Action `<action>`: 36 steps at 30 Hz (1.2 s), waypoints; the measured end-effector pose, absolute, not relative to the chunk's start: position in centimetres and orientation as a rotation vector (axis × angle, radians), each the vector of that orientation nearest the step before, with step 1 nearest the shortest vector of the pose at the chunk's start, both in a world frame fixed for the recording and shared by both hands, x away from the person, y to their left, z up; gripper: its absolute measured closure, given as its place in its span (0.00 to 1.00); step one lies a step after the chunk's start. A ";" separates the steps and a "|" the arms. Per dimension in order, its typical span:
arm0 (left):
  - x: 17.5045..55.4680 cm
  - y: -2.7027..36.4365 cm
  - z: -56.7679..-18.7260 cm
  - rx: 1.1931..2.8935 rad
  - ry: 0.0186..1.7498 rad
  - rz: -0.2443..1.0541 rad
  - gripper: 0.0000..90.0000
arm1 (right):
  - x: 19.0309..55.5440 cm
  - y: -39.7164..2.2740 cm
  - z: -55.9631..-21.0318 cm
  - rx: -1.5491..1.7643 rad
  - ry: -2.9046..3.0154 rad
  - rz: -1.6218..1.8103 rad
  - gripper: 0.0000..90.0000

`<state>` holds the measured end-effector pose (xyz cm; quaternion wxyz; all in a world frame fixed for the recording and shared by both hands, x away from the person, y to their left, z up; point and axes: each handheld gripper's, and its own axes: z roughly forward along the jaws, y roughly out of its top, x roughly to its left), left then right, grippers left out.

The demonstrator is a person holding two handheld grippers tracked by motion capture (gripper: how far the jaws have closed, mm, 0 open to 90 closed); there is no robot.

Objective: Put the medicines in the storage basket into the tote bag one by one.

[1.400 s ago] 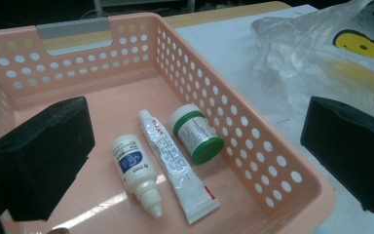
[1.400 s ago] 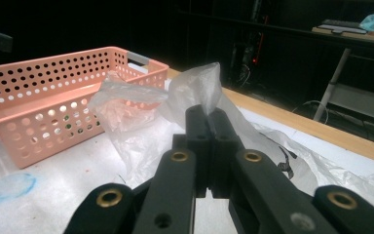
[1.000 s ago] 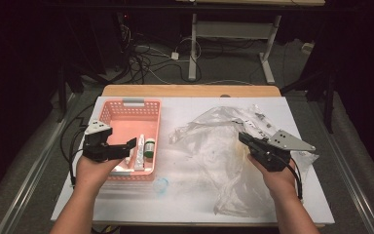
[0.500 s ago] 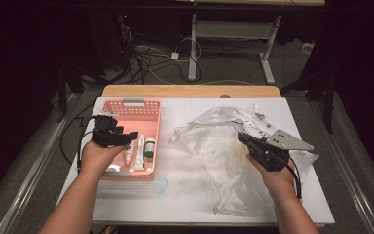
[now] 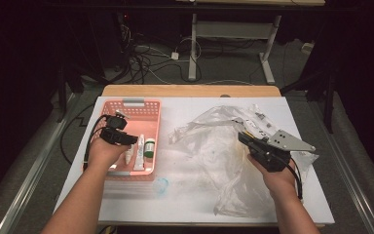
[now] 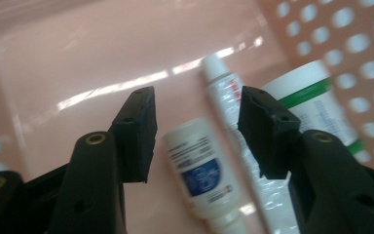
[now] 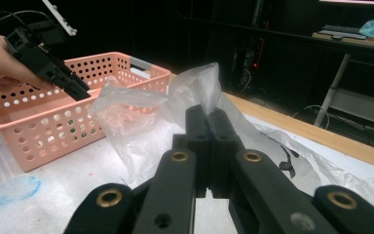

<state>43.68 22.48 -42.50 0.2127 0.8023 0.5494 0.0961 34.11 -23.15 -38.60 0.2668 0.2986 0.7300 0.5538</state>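
Table (image 5: 185, 200): white top, a wooden strip along the far edge.

Bag (image 5: 214, 146): clear plastic, crumpled across the middle and right of the table. Right gripper (image 7: 207, 117) has its jaws fully closed on a pinch of the film, which stands up as a peak above the tips. Bag mouth not readable from here.

Basket (image 5: 131, 109): pink, perforated, on the left half of the table, just beside the bag's left edge. Inside, side by side on the floor: a jar (image 6: 316, 97) with a green band against the wall, a tube (image 6: 229, 97), a bottle (image 6: 202, 170) with a blue label.

Left gripper (image 6: 197, 131): down inside the basket, jaws about half open and just been closing; the bottle lies between them, pads not touching it.

Step in hand, as I judge it: picking the bottle out for the bag.

- The right-hand pad sits over the tube; shift away from it so the tube is not caught too.
- Go lower, pads level with the bottle's body.
- Close across the body, not the cap.
- Keep the bag held up.
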 end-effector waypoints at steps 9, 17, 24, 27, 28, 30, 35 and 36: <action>43.7 22.3 -43.4 2.347 1.570 0.201 0.44 | 34.0 -23.0 -38.5 0.800 1.968 1.499 1.00; 44.5 21.9 -43.3 2.356 1.562 0.212 0.45 | 34.0 -23.0 -38.6 0.796 1.973 1.494 1.00; 44.5 21.0 -42.6 2.327 1.476 0.210 0.50 | 34.1 -23.0 -38.6 0.806 1.970 1.499 1.00; 44.5 20.4 -42.7 2.353 1.464 0.198 0.57 | 34.1 -22.9 -38.7 0.805 1.975 1.492 1.00; 44.6 20.4 -42.8 2.359 1.467 0.190 0.58 | 34.1 -22.9 -38.7 0.801 1.975 1.494 1.00; 44.7 20.3 -43.1 2.363 1.481 0.177 0.58 | 34.1 -22.9 -38.7 0.798 1.976 1.490 1.00; 44.7 20.3 -42.9 2.347 1.467 0.188 0.57 | 34.0 -23.0 -38.6 0.804 1.971 1.492 1.00; 44.7 20.3 -42.8 2.331 1.462 0.202 0.57 | 34.0 -23.0 -38.6 0.804 1.971 1.492 1.00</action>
